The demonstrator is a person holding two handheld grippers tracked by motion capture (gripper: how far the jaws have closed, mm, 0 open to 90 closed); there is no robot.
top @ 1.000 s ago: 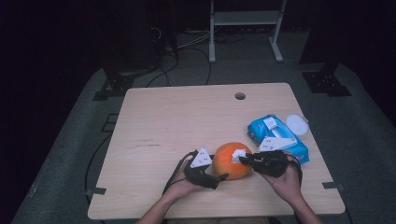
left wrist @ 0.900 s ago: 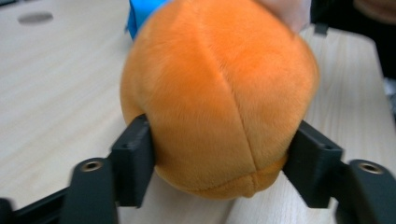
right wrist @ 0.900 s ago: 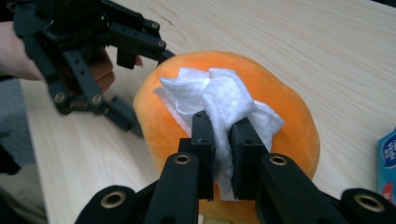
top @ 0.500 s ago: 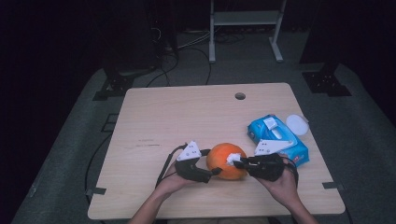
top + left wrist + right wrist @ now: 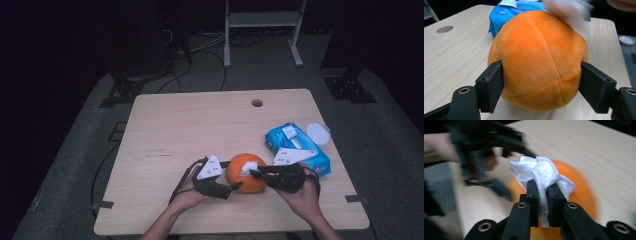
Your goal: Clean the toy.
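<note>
Midway, by the look of it: wiping of the orange plush ball (image 5: 245,173) is under way. Left tongs (image 5: 541,87) have just been closing, with the ball between them; both pads now press its flanks, pinning it on the worktop (image 5: 200,130). Right tongs (image 5: 543,195) are pressed together on a crumpled white wipe (image 5: 541,172), held against the ball's top just ahead of their tips. Blue wipe pack (image 5: 297,148) lies beyond the right tongs, near (its flap seems up). Left to do, I judge: the ball's remaining sides and underside, then setting ball and wipe down.
</note>
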